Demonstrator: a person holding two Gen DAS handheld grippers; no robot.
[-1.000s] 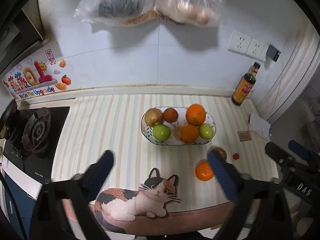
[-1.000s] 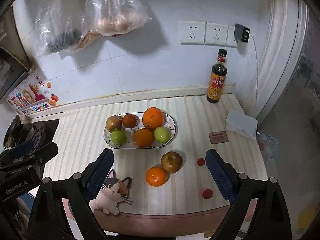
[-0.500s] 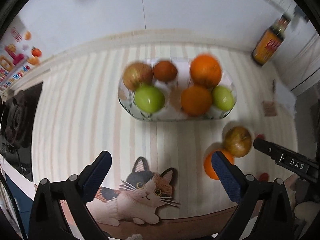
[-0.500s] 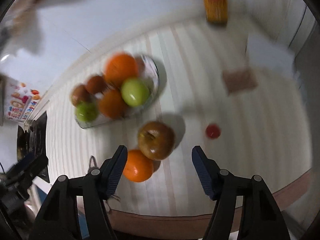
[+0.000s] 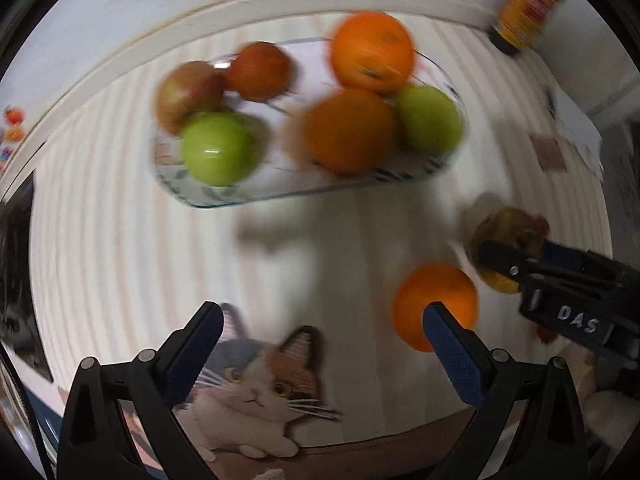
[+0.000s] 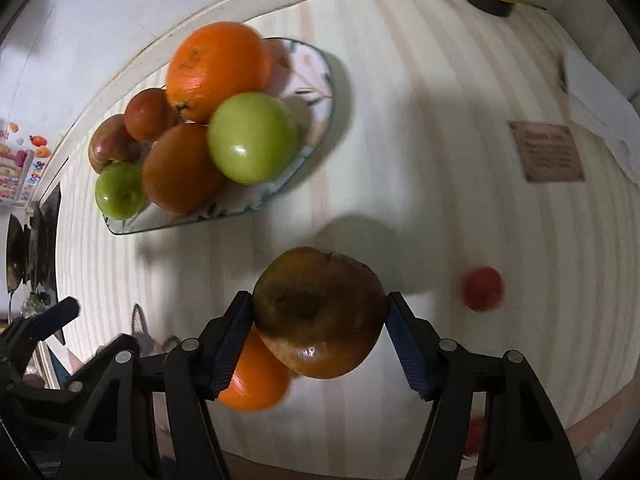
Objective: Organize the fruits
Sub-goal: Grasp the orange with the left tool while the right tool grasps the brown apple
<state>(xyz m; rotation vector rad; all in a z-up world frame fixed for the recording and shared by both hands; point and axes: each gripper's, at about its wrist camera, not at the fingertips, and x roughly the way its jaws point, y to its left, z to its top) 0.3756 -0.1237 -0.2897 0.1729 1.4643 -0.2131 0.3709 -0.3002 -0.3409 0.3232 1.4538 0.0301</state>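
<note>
Item: brown apple (image 6: 318, 314). It sits on the tabletop (image 6: 420, 208) directly between the pads of our right gripper (image 6: 319, 312), which have come in against its two flanks across the widest girth; we judge it gripped but not yet lifted. It is firm, round and glossy, of moderate weight, and dark, so possibly soft in places. We advise a hold across the middle, with no hard squeeze, since waxy skin may slip or bruise.

Item: loose orange (image 5: 436, 306). It lies just beyond the right-hand finger of our left gripper (image 5: 324, 314), whose jaws stand wide apart and hold nothing. In the right wrist view it touches the apple's near-left side. Its dimpled rind should give the pads good purchase.

Item: fruit plate (image 6: 320, 92). It lies ahead and to the left of our right gripper, carrying two oranges, two green apples and two reddish fruits. It is crowded, so an added fruit may roll.

Item: small red fruit (image 6: 482, 289), right of the right gripper, apart from it.
</note>
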